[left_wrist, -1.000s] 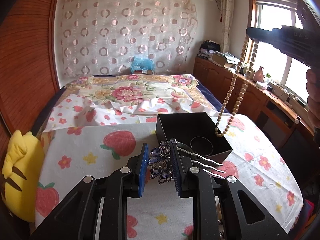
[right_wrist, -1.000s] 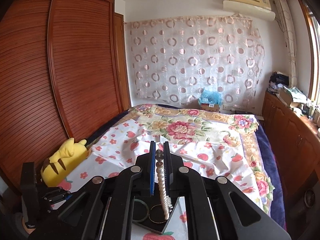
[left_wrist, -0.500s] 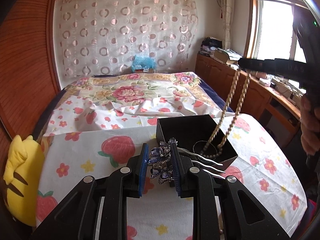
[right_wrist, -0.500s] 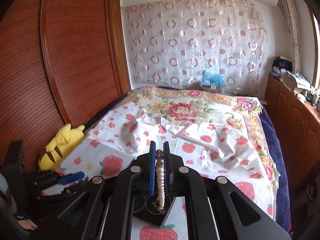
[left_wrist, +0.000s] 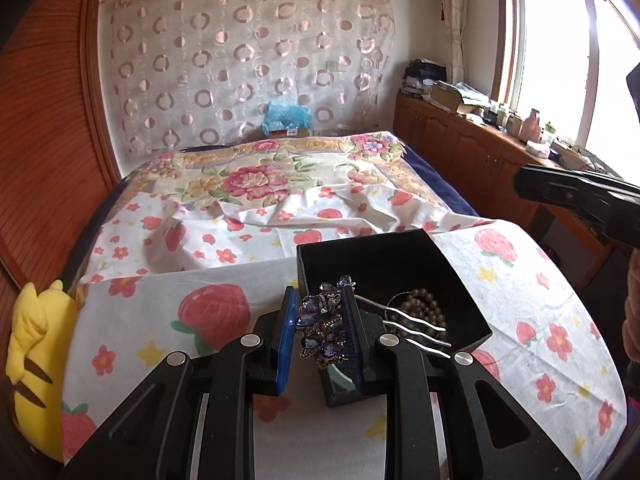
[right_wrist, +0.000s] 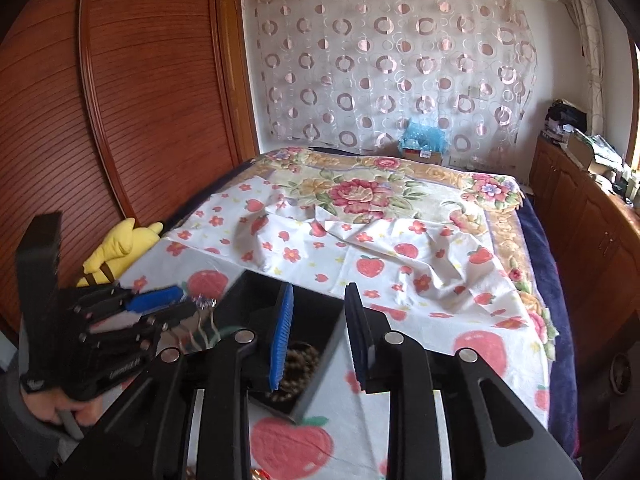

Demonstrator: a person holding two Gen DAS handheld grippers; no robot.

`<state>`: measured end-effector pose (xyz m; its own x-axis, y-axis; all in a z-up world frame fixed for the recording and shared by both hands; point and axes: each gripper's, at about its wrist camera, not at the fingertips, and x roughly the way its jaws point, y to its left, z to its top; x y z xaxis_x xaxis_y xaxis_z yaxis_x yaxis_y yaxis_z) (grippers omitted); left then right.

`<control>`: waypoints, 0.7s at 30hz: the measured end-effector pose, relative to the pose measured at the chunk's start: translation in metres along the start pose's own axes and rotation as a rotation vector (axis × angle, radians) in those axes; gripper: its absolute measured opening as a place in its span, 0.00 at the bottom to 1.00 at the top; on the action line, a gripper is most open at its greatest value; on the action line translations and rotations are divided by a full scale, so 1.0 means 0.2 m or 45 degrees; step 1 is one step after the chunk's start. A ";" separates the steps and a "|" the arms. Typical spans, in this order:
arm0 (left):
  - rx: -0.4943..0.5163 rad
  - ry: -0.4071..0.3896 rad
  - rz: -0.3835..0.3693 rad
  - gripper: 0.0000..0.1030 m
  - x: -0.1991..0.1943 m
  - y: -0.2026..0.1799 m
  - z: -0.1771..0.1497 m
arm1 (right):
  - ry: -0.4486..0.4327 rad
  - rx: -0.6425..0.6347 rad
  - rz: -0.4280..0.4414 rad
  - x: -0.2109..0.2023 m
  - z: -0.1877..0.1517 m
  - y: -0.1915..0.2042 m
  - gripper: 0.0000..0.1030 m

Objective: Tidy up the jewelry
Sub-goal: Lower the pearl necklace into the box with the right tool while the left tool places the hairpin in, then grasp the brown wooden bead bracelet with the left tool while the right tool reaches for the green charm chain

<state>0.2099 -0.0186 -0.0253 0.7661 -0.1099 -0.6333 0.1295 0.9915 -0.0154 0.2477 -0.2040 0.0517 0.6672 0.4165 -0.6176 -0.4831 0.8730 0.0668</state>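
My left gripper [left_wrist: 318,330] is shut on a purple jewelled hairpin [left_wrist: 320,330] whose silver prongs [left_wrist: 416,326] reach over a black open box [left_wrist: 384,256] on the strawberry cloth. A beige bead necklace [left_wrist: 424,308] lies coiled in the box. My right gripper [right_wrist: 318,336] is open and empty above the box [right_wrist: 308,312], with the necklace [right_wrist: 298,368] below it. The left gripper [right_wrist: 132,320] with the hairpin shows at left in the right wrist view. The right gripper's body [left_wrist: 580,196] shows at the right edge of the left wrist view.
The box sits on a table covered with a strawberry-print cloth [left_wrist: 200,320] in front of a flowered bed [left_wrist: 260,176]. A yellow plush toy [left_wrist: 32,344] lies at the left edge. Wooden cabinets [left_wrist: 460,140] run along the right wall.
The right gripper opened and let go of the bead necklace, which dropped into the black box. The left gripper kept hold of the hairpin and edged closer to the box.
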 end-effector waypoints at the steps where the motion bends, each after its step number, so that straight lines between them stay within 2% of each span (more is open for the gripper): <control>1: 0.008 -0.001 0.008 0.20 0.01 -0.01 0.00 | -0.002 -0.004 -0.010 -0.02 -0.03 -0.02 0.28; 12: 0.071 0.043 0.104 0.20 0.21 -0.09 0.09 | 0.050 -0.013 -0.020 -0.08 -0.36 -0.13 0.28; 16: 0.064 0.067 0.072 0.24 0.23 -0.10 0.08 | 0.069 -0.011 -0.010 -0.08 -0.45 -0.13 0.28; 21: 0.103 0.048 0.047 0.30 0.14 -0.14 0.03 | 0.056 -0.003 0.009 -0.15 -0.56 -0.06 0.28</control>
<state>0.2320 -0.0496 -0.0376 0.7471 -0.0695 -0.6610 0.1536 0.9856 0.0700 0.1693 -0.2547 -0.0189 0.6384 0.4109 -0.6509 -0.4889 0.8696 0.0694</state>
